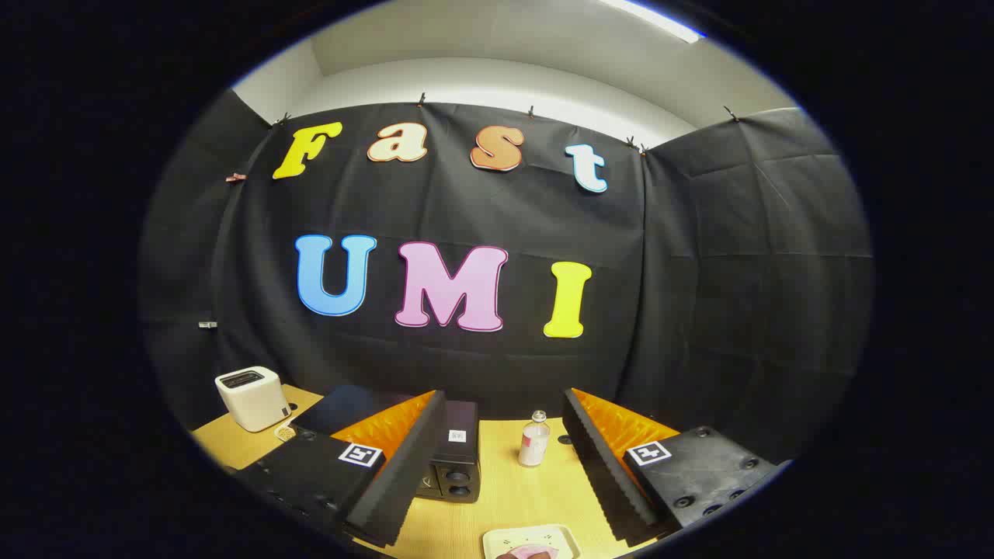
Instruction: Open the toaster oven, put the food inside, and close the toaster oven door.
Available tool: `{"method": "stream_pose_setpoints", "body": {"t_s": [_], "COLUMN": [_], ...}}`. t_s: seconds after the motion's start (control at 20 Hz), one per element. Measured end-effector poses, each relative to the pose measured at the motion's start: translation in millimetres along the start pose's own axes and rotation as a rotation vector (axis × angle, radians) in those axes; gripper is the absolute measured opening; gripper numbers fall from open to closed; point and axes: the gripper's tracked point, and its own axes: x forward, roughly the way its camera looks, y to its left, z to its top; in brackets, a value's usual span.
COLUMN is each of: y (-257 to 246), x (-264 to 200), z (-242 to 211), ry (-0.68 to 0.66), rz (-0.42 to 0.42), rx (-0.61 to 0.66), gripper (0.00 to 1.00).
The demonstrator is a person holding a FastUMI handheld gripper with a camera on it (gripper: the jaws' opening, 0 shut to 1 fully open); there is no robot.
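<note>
the gripper (505, 466) is hovering above the wooden table (505, 497), its two fingers (404, 466) standing wide apart and gripping nothing. just under them, at the near edge, a pale tray (497, 541) is sitting with something pink (528, 552) lying on it, and that is the food, though it is cut off low down and hard to make out. a small clear bottle (534, 439) with a pink label is standing upright between the fingers, a little ahead of the tips; what it holds is not clear. the black toaster oven (454, 458) is sitting on the table beyond the left finger, which is covering a good part of it, so whether its door is open or shut cannot be told. its knobbed end is facing this way, its long axis running away toward the black cloth wall (699, 310). well off to the left, a white toaster (251, 397) is standing with its slot facing up, and a little dish (285, 432) is lying just beside it, its contents too small to make out.
</note>
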Motion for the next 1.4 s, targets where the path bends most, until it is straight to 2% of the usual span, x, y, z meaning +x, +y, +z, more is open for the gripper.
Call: {"method": "stream_pose_setpoints", "body": {"t_s": [0.85,1.2,1.4], "y": [16,95,145], "x": [-3,10,24], "z": [-3,-15,-40], "ry": [-0.002,-0.01,0.007], "rz": [0.008,0.077,0.08], "rx": [-0.001,0.041,0.06], "gripper": [0.98,0.98,0.98]}}
